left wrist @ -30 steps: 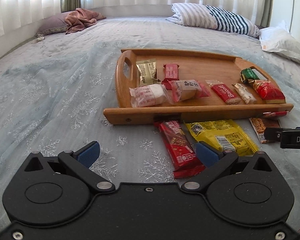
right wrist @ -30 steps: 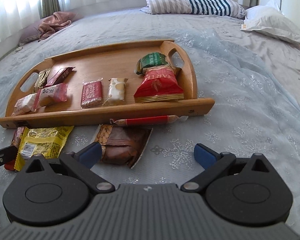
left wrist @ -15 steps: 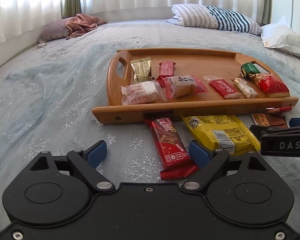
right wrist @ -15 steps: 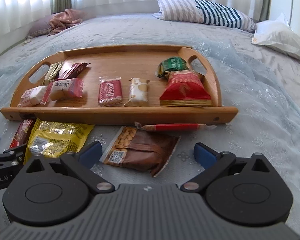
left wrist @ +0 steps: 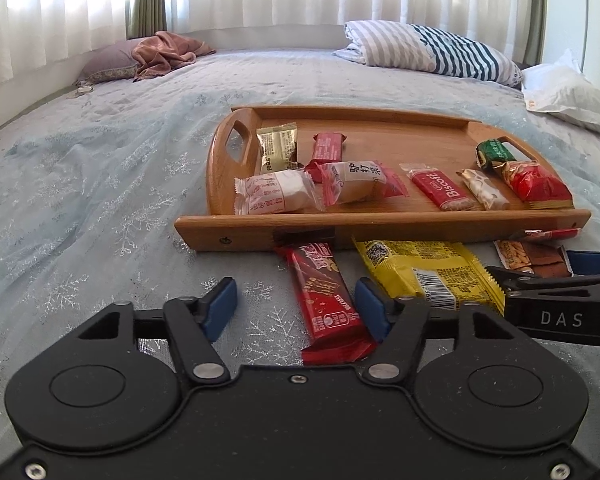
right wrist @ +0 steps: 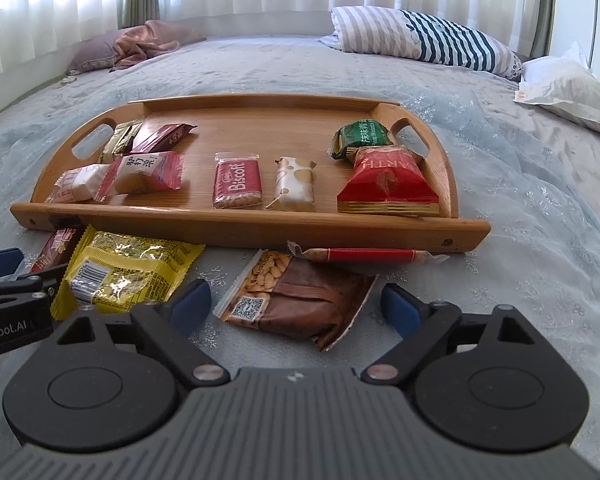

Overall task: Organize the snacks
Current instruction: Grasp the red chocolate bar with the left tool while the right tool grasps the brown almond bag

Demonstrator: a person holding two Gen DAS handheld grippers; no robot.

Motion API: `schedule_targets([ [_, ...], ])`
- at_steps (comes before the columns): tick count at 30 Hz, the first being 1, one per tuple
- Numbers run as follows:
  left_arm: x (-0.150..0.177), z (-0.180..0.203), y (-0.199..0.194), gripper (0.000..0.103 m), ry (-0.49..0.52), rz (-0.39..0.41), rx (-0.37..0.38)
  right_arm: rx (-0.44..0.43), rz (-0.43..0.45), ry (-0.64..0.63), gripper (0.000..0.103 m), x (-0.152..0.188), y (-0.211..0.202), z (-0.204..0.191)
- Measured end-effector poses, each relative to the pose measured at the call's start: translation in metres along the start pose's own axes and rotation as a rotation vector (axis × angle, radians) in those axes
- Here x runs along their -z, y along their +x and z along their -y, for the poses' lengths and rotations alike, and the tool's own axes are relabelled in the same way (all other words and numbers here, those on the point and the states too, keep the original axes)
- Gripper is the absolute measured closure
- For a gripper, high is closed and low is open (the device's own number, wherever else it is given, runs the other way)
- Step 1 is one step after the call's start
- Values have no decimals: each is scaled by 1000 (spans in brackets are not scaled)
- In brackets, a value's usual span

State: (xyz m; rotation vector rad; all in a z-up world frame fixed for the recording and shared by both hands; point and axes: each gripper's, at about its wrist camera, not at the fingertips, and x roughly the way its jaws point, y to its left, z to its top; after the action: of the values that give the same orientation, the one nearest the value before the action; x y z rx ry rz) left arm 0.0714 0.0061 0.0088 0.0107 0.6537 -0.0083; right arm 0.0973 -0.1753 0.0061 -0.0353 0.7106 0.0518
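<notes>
1. Left gripper: jaws closing around the long red bar on the bed, pads not yet pressing it
2. Right gripper: jaws closing, brown almond packet lies between them, before the wooden tray

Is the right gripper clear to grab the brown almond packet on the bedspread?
Probably yes. The brown almond packet lies flat between the closing jaws of the right gripper, nothing on top. The thin red stick lies beside its far edge.
</notes>
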Motion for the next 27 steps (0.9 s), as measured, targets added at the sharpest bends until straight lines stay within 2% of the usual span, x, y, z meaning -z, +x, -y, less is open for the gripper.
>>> schedule_targets([
  [4, 1, 4, -3, 65, 20, 17, 11, -7, 8, -28, 26, 1, -3, -5],
  [6, 1, 5, -4, 78, 20, 18, 22, -19, 11, -35, 31, 1, -5, -6],
  [18, -1, -4, -8, 80, -21, 11, 41, -110, -6, 8, 51, -3, -16, 7],
  [27, -4, -9, -15, 80, -54, 16, 51, -129, 11, 29, 55, -6, -28, 13],
])
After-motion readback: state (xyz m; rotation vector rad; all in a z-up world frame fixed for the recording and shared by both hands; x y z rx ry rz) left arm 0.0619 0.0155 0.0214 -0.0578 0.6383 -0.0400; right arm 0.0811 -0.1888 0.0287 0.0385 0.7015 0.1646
